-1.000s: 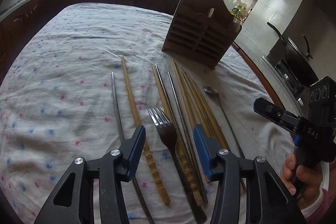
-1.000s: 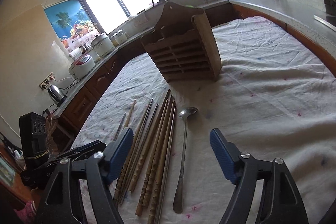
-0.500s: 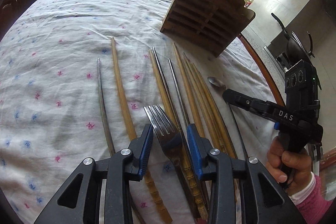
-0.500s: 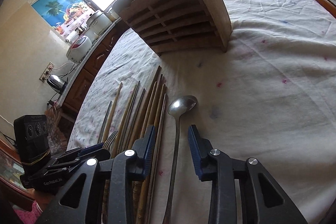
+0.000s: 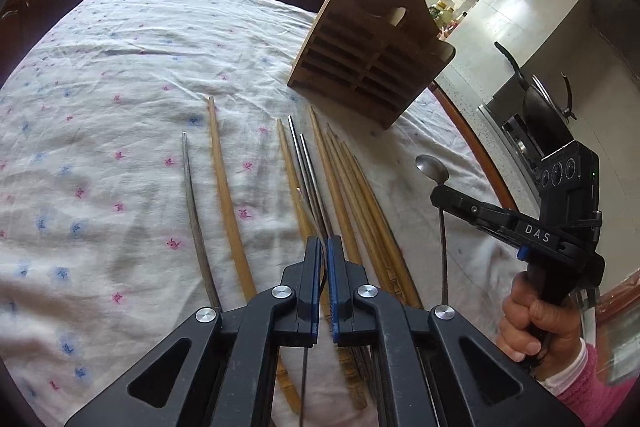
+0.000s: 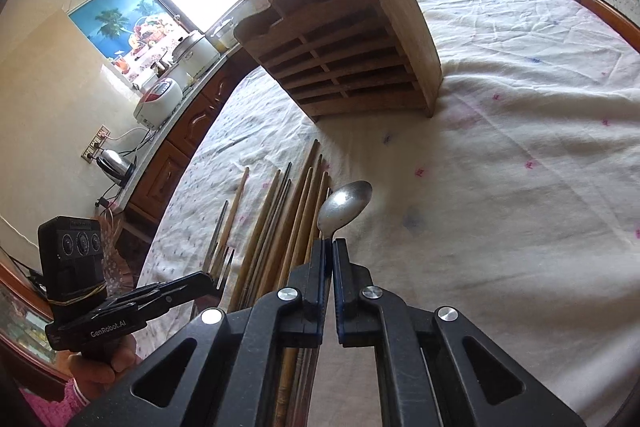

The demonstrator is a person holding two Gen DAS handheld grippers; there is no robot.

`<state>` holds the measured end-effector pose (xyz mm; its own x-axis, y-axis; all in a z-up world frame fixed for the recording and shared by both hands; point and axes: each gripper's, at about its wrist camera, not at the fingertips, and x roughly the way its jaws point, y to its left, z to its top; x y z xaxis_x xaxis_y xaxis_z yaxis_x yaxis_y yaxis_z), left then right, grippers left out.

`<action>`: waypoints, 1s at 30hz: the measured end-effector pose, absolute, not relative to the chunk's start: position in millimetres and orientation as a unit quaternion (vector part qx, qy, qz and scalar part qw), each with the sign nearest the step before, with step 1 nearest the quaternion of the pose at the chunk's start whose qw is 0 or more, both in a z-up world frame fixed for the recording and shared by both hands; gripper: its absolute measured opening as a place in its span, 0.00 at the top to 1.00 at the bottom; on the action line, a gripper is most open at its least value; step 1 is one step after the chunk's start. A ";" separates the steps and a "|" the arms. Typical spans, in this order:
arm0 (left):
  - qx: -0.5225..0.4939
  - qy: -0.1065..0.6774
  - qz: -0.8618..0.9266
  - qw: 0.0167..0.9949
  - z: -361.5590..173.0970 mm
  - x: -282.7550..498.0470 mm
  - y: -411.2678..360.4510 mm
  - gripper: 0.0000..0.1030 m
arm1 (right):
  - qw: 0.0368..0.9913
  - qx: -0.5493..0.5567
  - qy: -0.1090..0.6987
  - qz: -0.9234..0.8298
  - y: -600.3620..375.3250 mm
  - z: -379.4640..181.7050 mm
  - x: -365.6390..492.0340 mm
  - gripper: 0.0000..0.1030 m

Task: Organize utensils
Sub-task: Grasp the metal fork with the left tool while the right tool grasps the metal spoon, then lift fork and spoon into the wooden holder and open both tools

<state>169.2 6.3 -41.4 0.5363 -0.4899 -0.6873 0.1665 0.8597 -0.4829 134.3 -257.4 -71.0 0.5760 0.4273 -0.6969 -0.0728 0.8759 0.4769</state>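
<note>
A wooden utensil rack (image 5: 372,55) stands at the far side of the cloth-covered table; it also shows in the right wrist view (image 6: 352,39). Several wooden and metal chopsticks (image 5: 344,187) lie in a row in front of it. My left gripper (image 5: 323,247) is shut on a metal fork (image 6: 222,263), held edge-on and lifted off the cloth. My right gripper (image 6: 331,247) is shut on the handle of a metal spoon (image 6: 344,205), its bowl sticking out past the fingertips. The spoon (image 5: 432,169) and right gripper (image 5: 440,193) also show in the left wrist view.
A white floral cloth (image 5: 100,147) covers the table. Kitchen counters surround it, with rice cookers (image 6: 160,99) and a kettle (image 6: 114,163) on one side. A stove with a wok (image 5: 540,115) is beyond the table's right edge.
Both grippers went from open to shut. The left closed on the fork and lifted it. The right closed on the spoon handle and raised it.
</note>
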 end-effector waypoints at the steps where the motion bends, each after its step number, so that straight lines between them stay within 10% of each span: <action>1: -0.185 0.436 -0.192 0.859 -37.5 166.1 7.7 0.99 | 0.868 0.204 0.430 0.142 -258.9 -66.1 130.5 0.97; 30: -0.224 0.279 -0.222 0.907 78.6 175.3 41.8 0.99 | 0.960 0.114 0.250 0.058 -268.3 66.8 114.7 0.98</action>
<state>175.3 41.8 78.6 0.7456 -0.5277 -0.4070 0.2781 0.8013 -0.5297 114.7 -268.3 66.8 0.8680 0.1676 -0.4674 -0.0535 0.9674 0.2475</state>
